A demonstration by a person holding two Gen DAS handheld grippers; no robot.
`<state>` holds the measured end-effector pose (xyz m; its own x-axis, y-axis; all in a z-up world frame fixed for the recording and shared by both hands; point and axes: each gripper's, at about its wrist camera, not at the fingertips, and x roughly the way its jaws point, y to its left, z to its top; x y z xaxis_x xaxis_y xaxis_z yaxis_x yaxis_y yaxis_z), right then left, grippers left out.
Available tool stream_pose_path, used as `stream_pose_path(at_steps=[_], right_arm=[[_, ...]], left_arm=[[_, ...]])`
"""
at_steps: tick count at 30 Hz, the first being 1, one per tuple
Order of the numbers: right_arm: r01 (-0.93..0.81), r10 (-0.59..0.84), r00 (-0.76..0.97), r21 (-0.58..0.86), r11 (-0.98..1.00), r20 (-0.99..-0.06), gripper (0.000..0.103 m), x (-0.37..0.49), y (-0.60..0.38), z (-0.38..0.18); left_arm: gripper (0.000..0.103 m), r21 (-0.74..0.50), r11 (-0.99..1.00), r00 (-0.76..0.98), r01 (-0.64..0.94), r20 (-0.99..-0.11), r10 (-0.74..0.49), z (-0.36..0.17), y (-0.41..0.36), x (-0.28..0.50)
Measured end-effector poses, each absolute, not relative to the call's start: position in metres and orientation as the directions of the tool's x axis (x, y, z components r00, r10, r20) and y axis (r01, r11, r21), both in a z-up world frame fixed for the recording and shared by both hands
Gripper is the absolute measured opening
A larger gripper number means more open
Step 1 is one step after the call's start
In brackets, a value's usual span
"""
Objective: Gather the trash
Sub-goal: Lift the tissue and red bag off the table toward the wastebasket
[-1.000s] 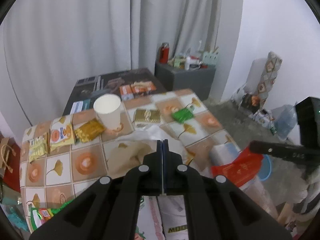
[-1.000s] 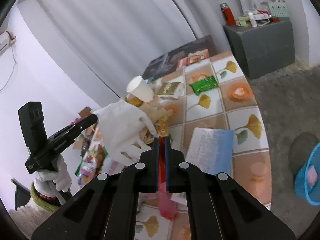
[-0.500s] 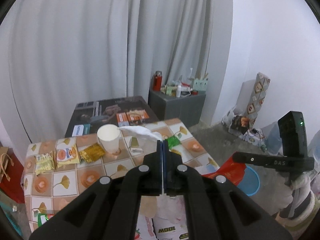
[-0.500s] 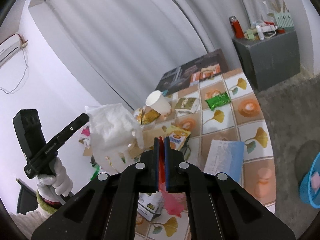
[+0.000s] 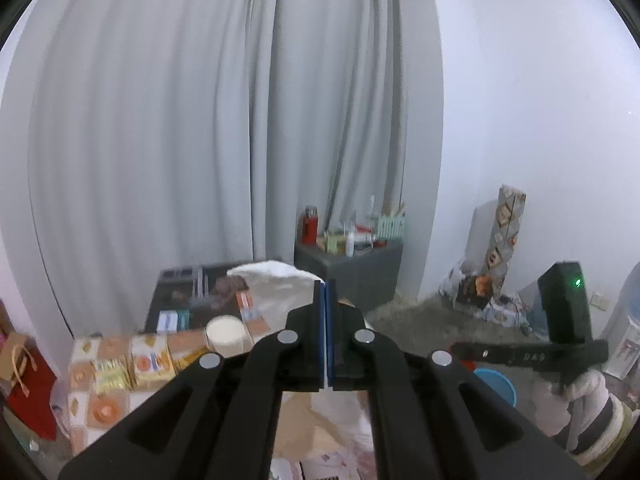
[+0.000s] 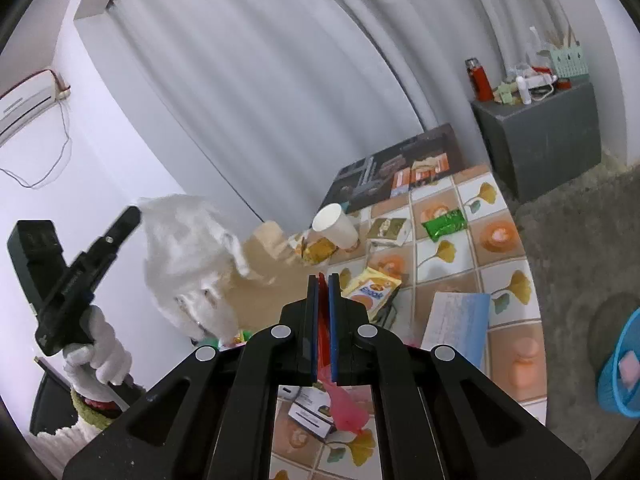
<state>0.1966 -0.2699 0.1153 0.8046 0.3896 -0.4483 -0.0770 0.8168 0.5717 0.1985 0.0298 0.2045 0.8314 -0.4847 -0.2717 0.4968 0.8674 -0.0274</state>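
Left wrist view: left gripper (image 5: 324, 292) raised above the table (image 5: 120, 412), jaws pressed together on a white tissue (image 5: 280, 284) that billows left of the tips; paper cup (image 5: 226, 334) below. Right wrist view: right gripper (image 6: 322, 288) over the table (image 6: 500, 276), jaws pinching a red wrapper (image 6: 344, 408) that hangs beneath; tissue (image 6: 188, 256) aloft at left, blue bin (image 6: 624, 368) on the floor at right.

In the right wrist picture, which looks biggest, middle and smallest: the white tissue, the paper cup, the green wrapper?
1. White tissue, biggest by far, though it hangs nearer the camera.
2. Paper cup.
3. Green wrapper, close to the cup, so the last two are unsure.
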Motion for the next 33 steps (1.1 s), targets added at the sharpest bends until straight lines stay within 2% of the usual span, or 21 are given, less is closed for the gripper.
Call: stream_pose_path(at_steps=[3,6,8,10,11,13,15,16,20,21,22,24,26,29,31,33], right_arm=[[-0.081,0.387,0.81,0.569,0.818,-0.441,0.003,0.192,-0.268,0.119],[-0.084,0.392,0.811,0.577,0.813,-0.434,0.003,0.189,-0.268,0.12],[-0.084,0.392,0.813,0.58,0.81,-0.43,0.003,0.186,-0.267,0.121],[-0.083,0.388,0.816,0.577,0.813,-0.429,0.003,0.183,-0.267,0.121],[-0.08,0.383,0.817,0.573,0.815,-0.431,0.003,0.181,-0.268,0.121],[-0.072,0.375,0.819,0.571,0.818,-0.435,0.003,0.179,-0.27,0.121],[-0.062,0.37,0.822,0.577,0.814,-0.434,0.003,0.177,-0.275,0.119],[-0.058,0.368,0.824,0.581,0.812,-0.431,0.003,0.176,-0.277,0.118],[-0.05,0.369,0.825,0.596,0.802,-0.429,0.003,0.171,-0.28,0.112],[-0.048,0.368,0.824,0.594,0.803,-0.431,0.003,0.169,-0.281,0.112],[-0.046,0.367,0.823,0.593,0.804,-0.434,0.003,0.168,-0.281,0.112],[-0.04,0.36,0.823,0.587,0.809,-0.44,0.003,0.164,-0.284,0.112],[-0.031,0.351,0.825,0.585,0.81,-0.442,0.003,0.163,-0.288,0.113],[-0.025,0.345,0.836,0.598,0.801,-0.427,0.003,0.159,-0.295,0.113],[-0.025,0.344,0.842,0.608,0.794,-0.415,0.003,0.155,-0.297,0.113],[-0.024,0.343,0.844,0.611,0.791,-0.411,0.003,0.152,-0.299,0.112]], left_arm=[[0.0,0.038,0.891,0.872,0.452,-0.228,-0.433,0.214,0.03,0.19],[0.0,-0.025,0.894,0.825,0.447,-0.374,-0.423,0.199,0.028,0.214],[0.0,-0.076,0.894,0.808,0.442,-0.399,-0.433,0.197,0.031,0.222],[0.0,-0.09,0.878,0.819,0.471,-0.324,-0.473,0.212,0.034,0.208],[0.0,-0.065,0.868,0.833,0.492,-0.254,-0.492,0.226,0.033,0.192],[0.0,-0.016,0.858,0.844,0.514,-0.169,-0.509,0.242,0.029,0.168],[0.0,0.0,0.849,0.838,0.529,-0.158,-0.522,0.249,0.024,0.159],[0.0,-0.011,0.847,0.83,0.532,-0.192,-0.524,0.245,0.02,0.164],[0.0,-0.126,0.857,0.702,0.5,-0.521,-0.486,0.173,0.001,0.224],[0.0,-0.175,0.862,0.669,0.476,-0.564,-0.484,0.157,0.003,0.237],[0.0,-0.213,0.859,0.659,0.466,-0.565,-0.497,0.153,0.006,0.241],[0.0,-0.232,0.835,0.689,0.499,-0.478,-0.545,0.173,0.011,0.229],[0.0,-0.192,0.807,0.727,0.559,-0.355,-0.588,0.206,0.009,0.206],[0.0,-0.158,0.79,0.753,0.593,-0.24,-0.613,0.239,0.014,0.186],[0.0,-0.15,0.793,0.765,0.591,-0.206,-0.61,0.251,0.015,0.184],[0.0,-0.18,0.787,0.757,0.59,-0.216,-0.617,0.249,0.014,0.188]])
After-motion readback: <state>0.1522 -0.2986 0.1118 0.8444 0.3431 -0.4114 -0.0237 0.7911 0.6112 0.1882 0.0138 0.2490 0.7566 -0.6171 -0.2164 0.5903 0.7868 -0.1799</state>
